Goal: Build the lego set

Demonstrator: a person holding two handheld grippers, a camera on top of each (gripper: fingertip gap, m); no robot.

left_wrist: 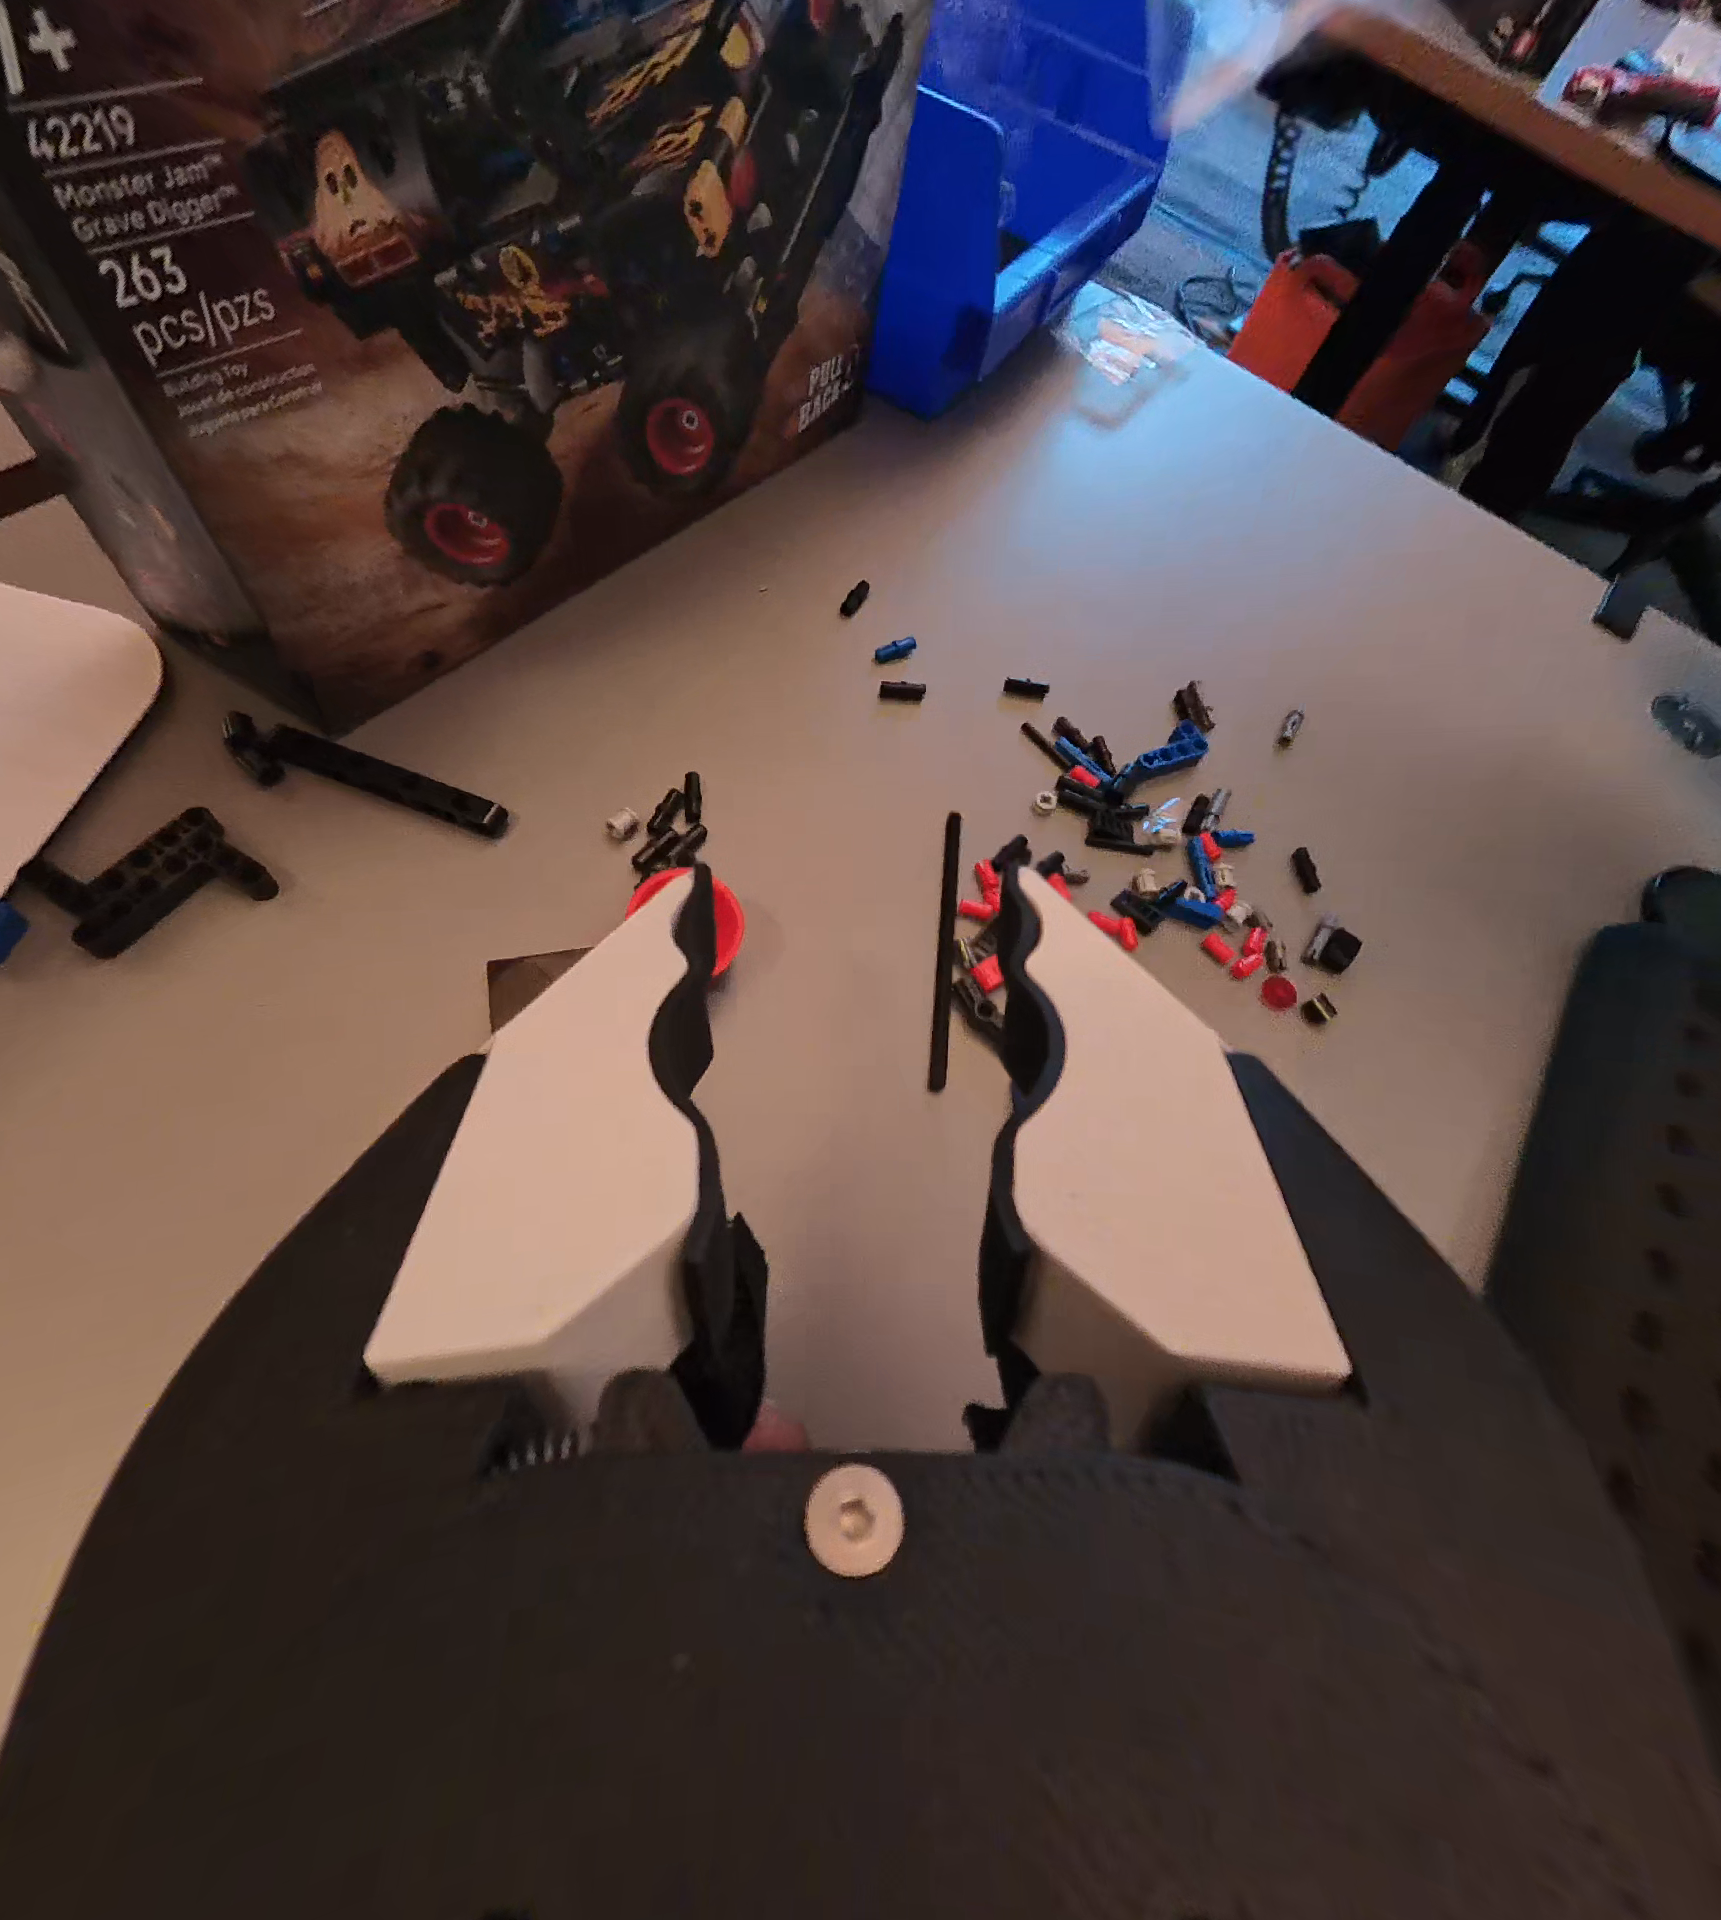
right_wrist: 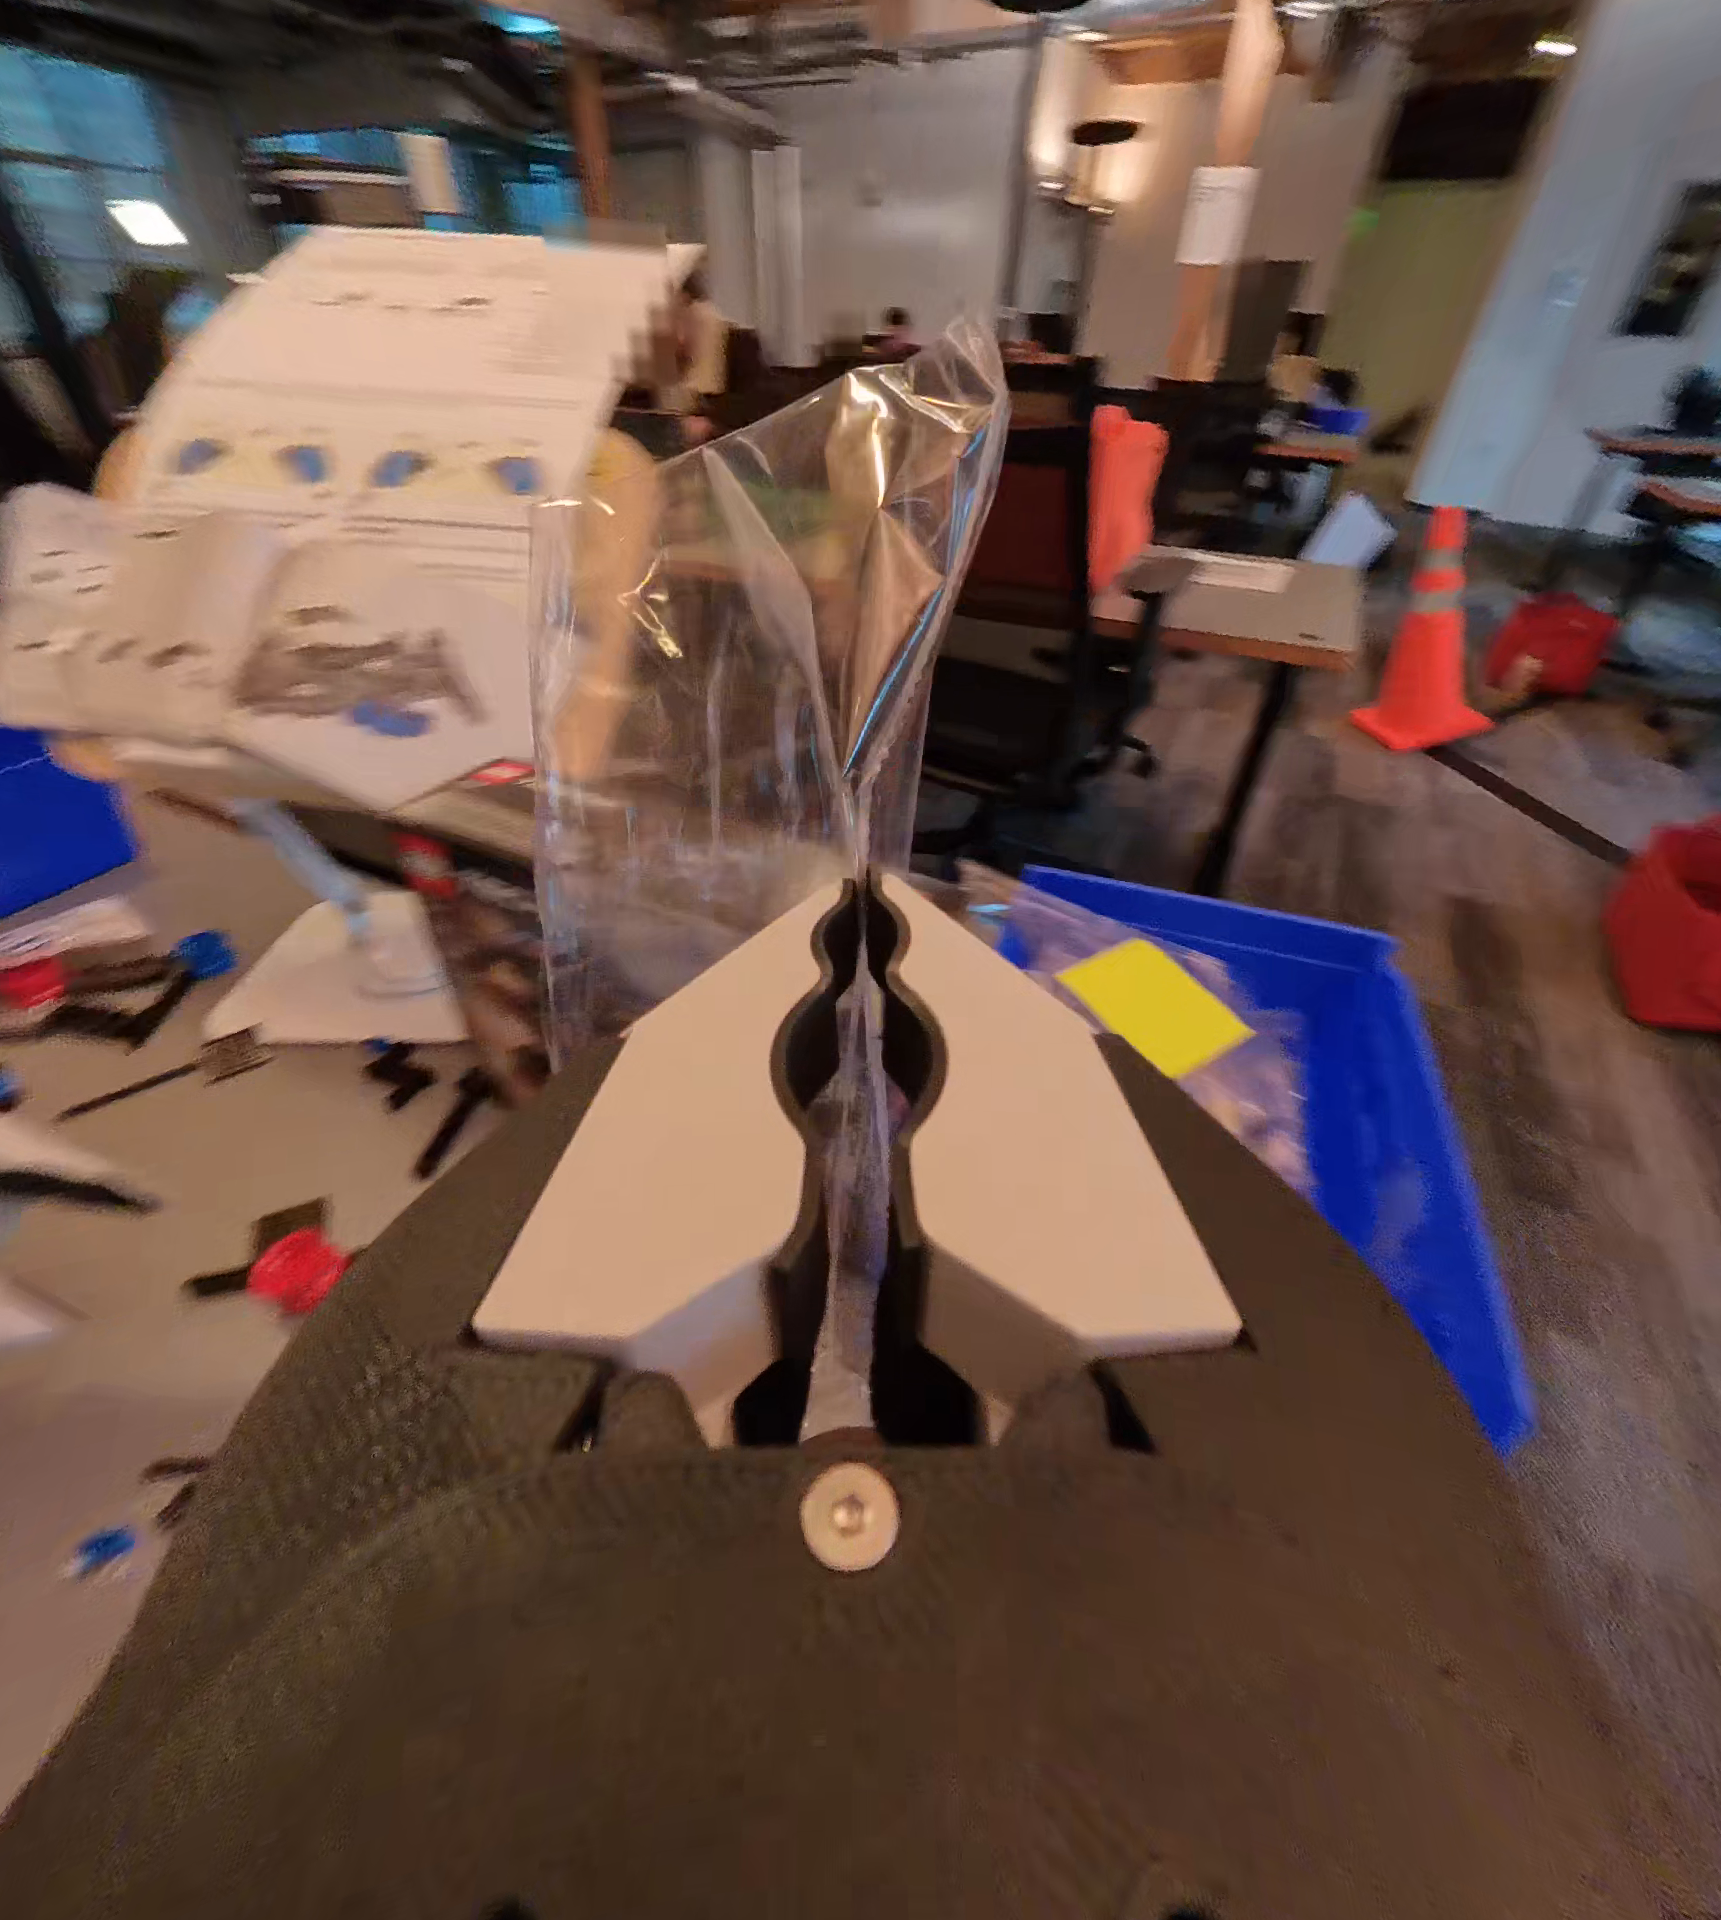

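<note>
left claw hovering released over the table | black axle lying between its tips | loose lego pieces scattering right | set box standing far left | right claw clenching a clear plastic bag, blue bin sitting right

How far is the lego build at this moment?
Early stage. Done: loose small pieces lie spread on the table. In hand: the right gripper is shut on an empty clear bag; the left gripper is open, holding nothing. Left: nearly all assembly; only small black subassemblies exist.
</note>
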